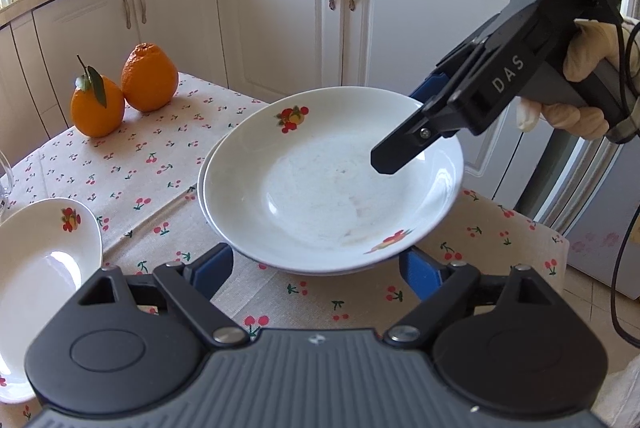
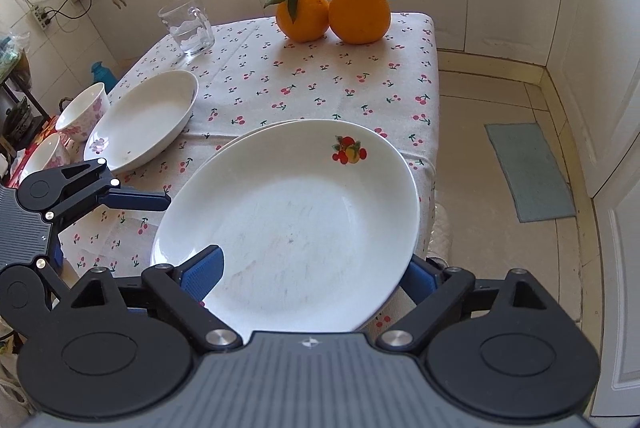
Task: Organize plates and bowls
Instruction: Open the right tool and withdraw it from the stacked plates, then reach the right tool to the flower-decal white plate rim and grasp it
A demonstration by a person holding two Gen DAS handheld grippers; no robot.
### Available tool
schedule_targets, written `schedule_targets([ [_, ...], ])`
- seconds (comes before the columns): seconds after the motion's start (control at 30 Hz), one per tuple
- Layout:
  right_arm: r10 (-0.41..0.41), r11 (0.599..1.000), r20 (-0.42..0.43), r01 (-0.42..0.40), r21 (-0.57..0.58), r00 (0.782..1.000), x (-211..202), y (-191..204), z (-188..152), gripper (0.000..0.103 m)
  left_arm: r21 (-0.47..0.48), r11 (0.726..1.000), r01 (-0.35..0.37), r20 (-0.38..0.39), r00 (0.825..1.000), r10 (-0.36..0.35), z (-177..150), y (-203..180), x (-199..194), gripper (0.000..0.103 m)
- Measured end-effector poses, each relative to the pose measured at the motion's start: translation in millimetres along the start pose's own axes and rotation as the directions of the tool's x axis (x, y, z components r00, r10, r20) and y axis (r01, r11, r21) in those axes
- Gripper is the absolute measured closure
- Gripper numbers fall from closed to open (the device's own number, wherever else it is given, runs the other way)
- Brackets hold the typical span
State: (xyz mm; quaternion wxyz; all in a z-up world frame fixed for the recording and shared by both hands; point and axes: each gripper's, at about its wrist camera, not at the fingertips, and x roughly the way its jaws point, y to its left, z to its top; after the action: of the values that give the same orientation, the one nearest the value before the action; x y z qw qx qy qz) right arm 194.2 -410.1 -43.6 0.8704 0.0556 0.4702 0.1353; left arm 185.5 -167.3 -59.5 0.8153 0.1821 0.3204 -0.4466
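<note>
On the cherry tablecloth (image 2: pixel 320 83), right gripper (image 2: pixel 312 268) clamping the plate (image 2: pixel 296 211); left gripper (image 1: pixel 316 268) spread; glass mug (image 2: pixel 188 23) only right-view.

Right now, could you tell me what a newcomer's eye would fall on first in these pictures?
First the white plate with fruit print, tilted over a second plate on the cherry tablecloth, its rim between the right gripper's fingers. Then the two oranges, side by side at the table's far end. The left gripper is open at the plate's near rim.
</note>
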Motion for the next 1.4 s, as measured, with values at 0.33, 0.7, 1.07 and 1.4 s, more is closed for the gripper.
schedule_targets([
  [0.33,-0.033,0.999,-0.02,0.033,0.009,0.999,0,2,-7,0.007,0.002,1.0,0.004,0.011,1.0,-0.004,-2,-3,-2,0.013],
  [0.7,-0.041,0.999,0.015,0.041,0.007,0.999,-7,19,-17,0.0,-0.034,0.999,-0.029,0.048,0.998,0.031,-10,-2,-27,0.012],
  [1.07,-0.004,0.996,0.084,0.011,-0.085,0.996,-20,79,-31,0.0,-0.189,0.968,-0.165,0.054,0.983,0.178,-46,15,-75,0.01],
  [1.4,0.032,0.97,0.069,-0.014,-0.242,0.997,-9,137,-23,0.0,-0.344,0.877,-0.336,0.008,0.933,0.361,-77,48,-90,0.008],
])
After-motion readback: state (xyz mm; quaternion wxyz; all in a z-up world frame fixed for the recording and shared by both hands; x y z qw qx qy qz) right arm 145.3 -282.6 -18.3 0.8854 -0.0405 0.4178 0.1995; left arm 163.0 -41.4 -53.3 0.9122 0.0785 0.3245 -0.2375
